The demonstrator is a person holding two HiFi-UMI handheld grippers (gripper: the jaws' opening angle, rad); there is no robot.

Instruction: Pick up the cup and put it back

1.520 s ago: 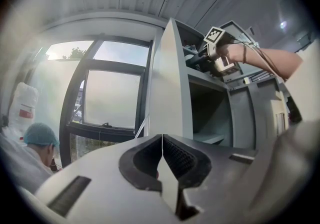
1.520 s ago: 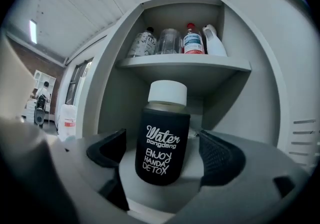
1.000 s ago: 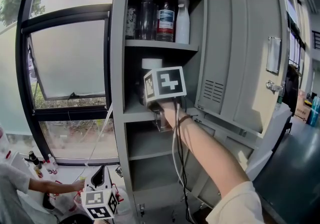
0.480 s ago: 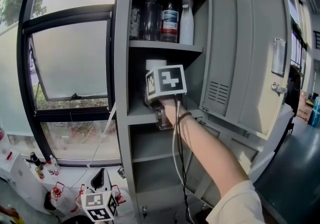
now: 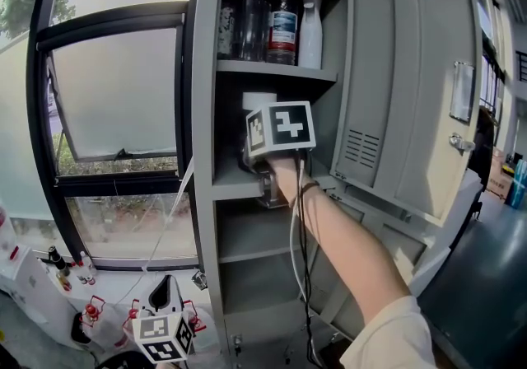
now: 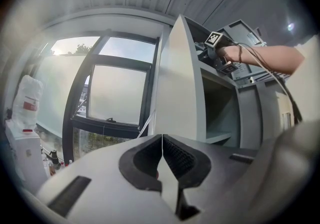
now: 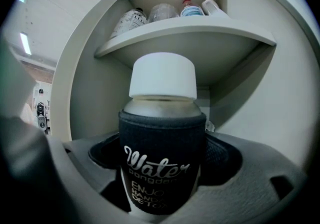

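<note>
The cup (image 7: pixel 162 118) stands upright on the middle shelf (image 5: pixel 233 189). The right tool (image 7: pixel 162 168) brackets it, its spread jaws just closing in. It should seat both pads squarely on the sleeve before lifting. The left tool (image 6: pixel 161 160) hangs pressed together, empty.

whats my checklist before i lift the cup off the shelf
1. Cup between the right gripper's jaws: ok, centred.
2. Firm grip: cannot tell; the jaws have just been closing on the cup, and pad contact is unclear.
3. Cup upright with its white lid on: ok.
4. Room under the upper shelf: ok, there is a gap above the lid.
5. Cabinet door open wide: ok.
6. Left gripper shut, empty, low and clear of the cabinet: ok.
</note>
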